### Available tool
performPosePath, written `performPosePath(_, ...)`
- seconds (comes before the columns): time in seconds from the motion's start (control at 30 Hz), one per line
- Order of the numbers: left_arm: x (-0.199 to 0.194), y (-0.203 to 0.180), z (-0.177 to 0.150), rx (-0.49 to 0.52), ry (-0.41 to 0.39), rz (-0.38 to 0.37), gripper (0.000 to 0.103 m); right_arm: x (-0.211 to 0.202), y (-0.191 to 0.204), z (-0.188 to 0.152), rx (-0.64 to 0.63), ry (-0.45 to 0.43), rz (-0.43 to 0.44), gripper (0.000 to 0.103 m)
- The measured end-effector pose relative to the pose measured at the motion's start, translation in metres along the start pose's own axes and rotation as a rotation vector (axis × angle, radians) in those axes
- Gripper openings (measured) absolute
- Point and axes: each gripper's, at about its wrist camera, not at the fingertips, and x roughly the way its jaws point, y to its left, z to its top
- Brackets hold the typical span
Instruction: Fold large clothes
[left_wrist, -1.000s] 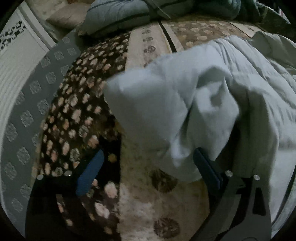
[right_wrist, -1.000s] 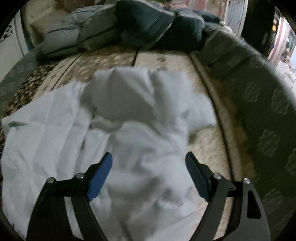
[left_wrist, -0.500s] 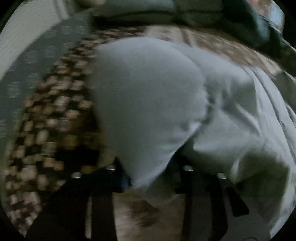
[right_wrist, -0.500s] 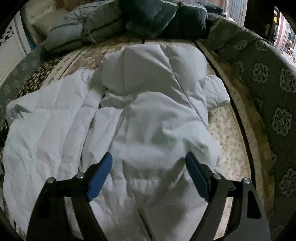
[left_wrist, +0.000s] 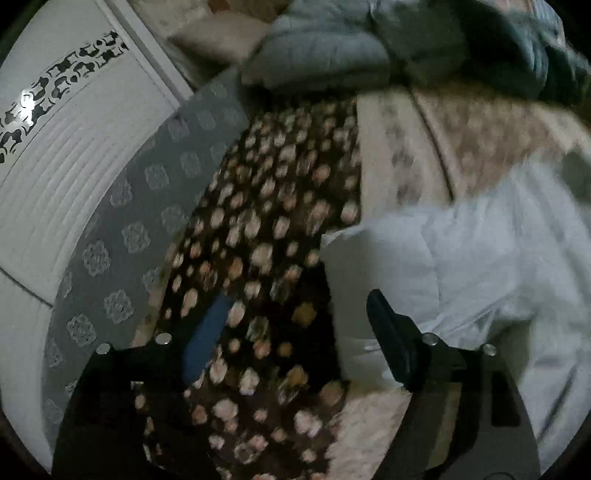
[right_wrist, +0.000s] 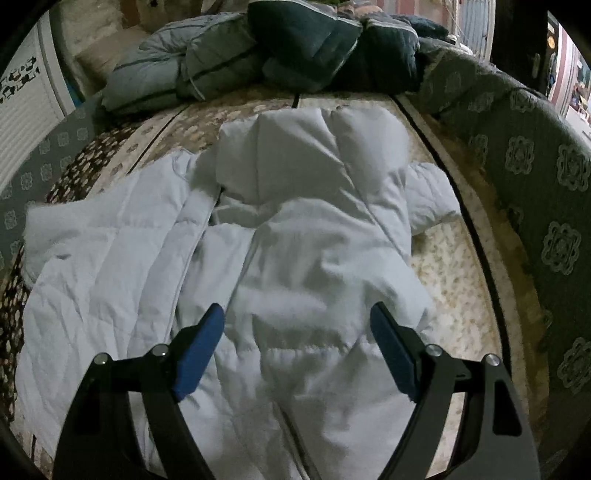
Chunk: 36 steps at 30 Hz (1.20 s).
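A pale blue padded jacket (right_wrist: 314, 240) lies spread on the bed, hood (right_wrist: 314, 147) at the far end and one sleeve (right_wrist: 428, 195) sticking out to the right. My right gripper (right_wrist: 297, 310) hovers open above its lower middle, with nothing pinched. In the left wrist view the jacket (left_wrist: 461, 266) fills the right side, its left edge beside the right finger. My left gripper (left_wrist: 297, 299) is above the spotted blanket (left_wrist: 277, 221), jaws opening, pads clear of the cloth.
Several folded padded coats (right_wrist: 295, 48) are piled at the head of the bed. A grey patterned padded border (right_wrist: 535, 184) runs along the right side and another (left_wrist: 140, 236) along the left. A white ribbed cabinet (left_wrist: 74, 166) stands beyond the left border.
The left gripper shut on the jacket's left corner, lifted it, then let go and rose; the corner now lies flat. The right gripper has hardly moved, and the jacket has settled.
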Motion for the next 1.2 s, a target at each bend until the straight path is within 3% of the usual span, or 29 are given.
performPosePath(0.1, 0.034, 0.003, -0.034, -0.045, 0.096, -0.068, 0.081, 0.009, 0.001, -0.007, -0.001, 0.029, -0.002, 0.081)
performPosePath(0.17, 0.049, 0.008, -0.045, -0.101, 0.119, -0.107, 0.085, 0.012, 0.002, -0.01, -0.019, 0.035, -0.013, 0.081)
performPosePath(0.27, 0.077, 0.015, -0.051, -0.221, 0.118, -0.2, 0.1, 0.014, 0.003, -0.011, -0.05, 0.031, -0.034, 0.081)
performPosePath(0.4, 0.147, 0.002, -0.05, -0.319, 0.232, -0.338, 0.1, 0.022, 0.001, -0.009, -0.049, 0.04, -0.053, 0.081)
performPosePath(0.47, 0.169, -0.005, -0.052, -0.36, 0.232, -0.395, 0.1, 0.029, 0.003, -0.005, -0.062, 0.053, -0.067, 0.081)
performPosePath(0.53, 0.182, -0.002, -0.055, -0.399, 0.236, -0.482, 0.1, 0.034, 0.006, 0.0, -0.084, 0.058, -0.085, 0.081)
performPosePath(0.6, 0.202, -0.001, -0.058, -0.472, 0.307, -0.619, 0.1, 0.04, 0.01, 0.005, -0.091, 0.053, -0.093, 0.081)
performPosePath(0.67, 0.205, -0.011, -0.057, -0.481, 0.346, -0.728, 0.087, 0.044, 0.012, 0.009, -0.072, 0.048, -0.082, 0.081)
performPosePath(0.7, 0.198, -0.02, -0.052, -0.442, 0.321, -0.731, 0.075, 0.046, 0.014, 0.011, -0.058, 0.041, -0.072, 0.082)
performPosePath(0.77, 0.18, -0.034, -0.044, -0.374, 0.292, -0.664, 0.062, 0.045, 0.017, 0.01, -0.042, 0.022, -0.057, 0.082)
performPosePath(0.83, 0.164, -0.037, -0.036, -0.349, 0.28, -0.601, 0.039, 0.042, 0.02, 0.009, -0.04, 0.006, -0.05, 0.082)
performPosePath(0.9, 0.151, -0.03, -0.03, -0.368, 0.255, -0.56, 0.03, 0.037, 0.021, 0.006, -0.047, -0.003, -0.041, 0.082)
performPosePath(1.0, 0.108, -0.007, -0.013, -0.391, 0.152, -0.497, 0.025, 0.033, 0.016, 0.002, -0.05, 0.007, -0.057, 0.082)
performPosePath(1.1, 0.05, 0.0, 0.004, -0.335, 0.062, -0.42, 0.025, 0.024, 0.006, 0.002, -0.027, -0.012, -0.057, 0.082)
performPosePath(1.2, -0.033, -0.01, 0.009, -0.216, -0.069, -0.236, 0.025, 0.015, -0.003, 0.003, 0.012, -0.04, -0.042, 0.082)
